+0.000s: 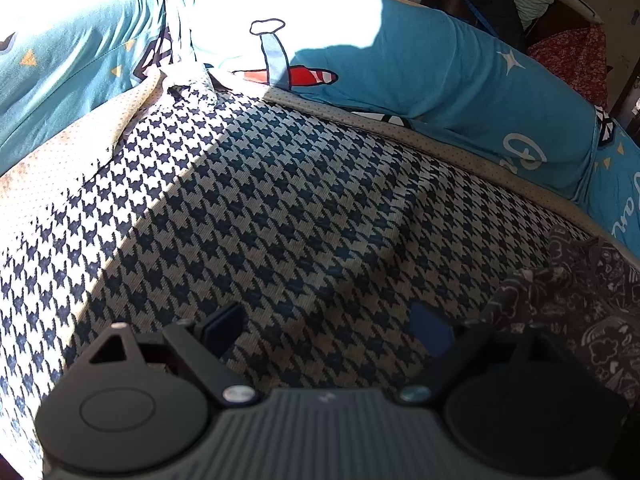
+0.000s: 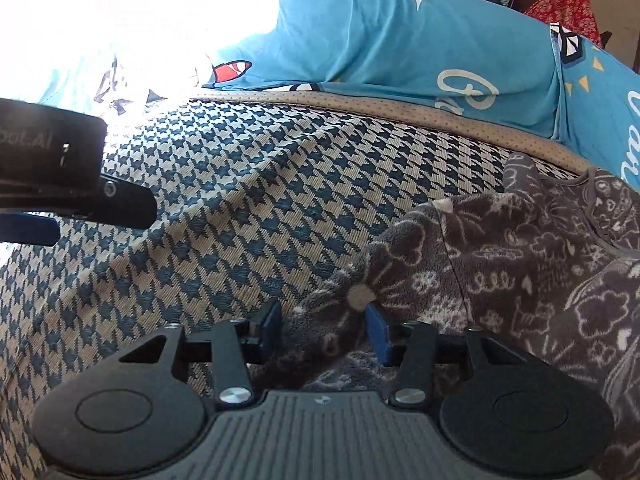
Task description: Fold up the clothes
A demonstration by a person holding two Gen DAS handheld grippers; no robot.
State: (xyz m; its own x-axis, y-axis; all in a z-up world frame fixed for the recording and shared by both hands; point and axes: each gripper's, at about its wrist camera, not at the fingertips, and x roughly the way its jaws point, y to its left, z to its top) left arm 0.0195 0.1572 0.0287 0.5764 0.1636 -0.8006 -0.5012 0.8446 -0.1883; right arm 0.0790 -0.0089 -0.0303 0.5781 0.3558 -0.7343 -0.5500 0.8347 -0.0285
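1. Where the grey fleece garment [image 2: 500, 256] with white doodle print bunches at the right of the right wrist frame, one end of it runs down between the right gripper [image 2: 326, 326] fingers.
2. Its jaws stand partly closed around that fleece; whether the blue pads press it, I cannot tell.
3. The left gripper [image 1: 330, 330], jaws spread wide and empty, hovers over the houndstooth cover [image 1: 260, 200].
4. Blue printed bedding [image 1: 440, 64] lies along the upper edge.

My bed carries a houndstooth cover [image 1: 280, 208] with a blue cartoon-print quilt [image 2: 400, 40] behind; strong sunlight [image 1: 224, 8] falls top left.
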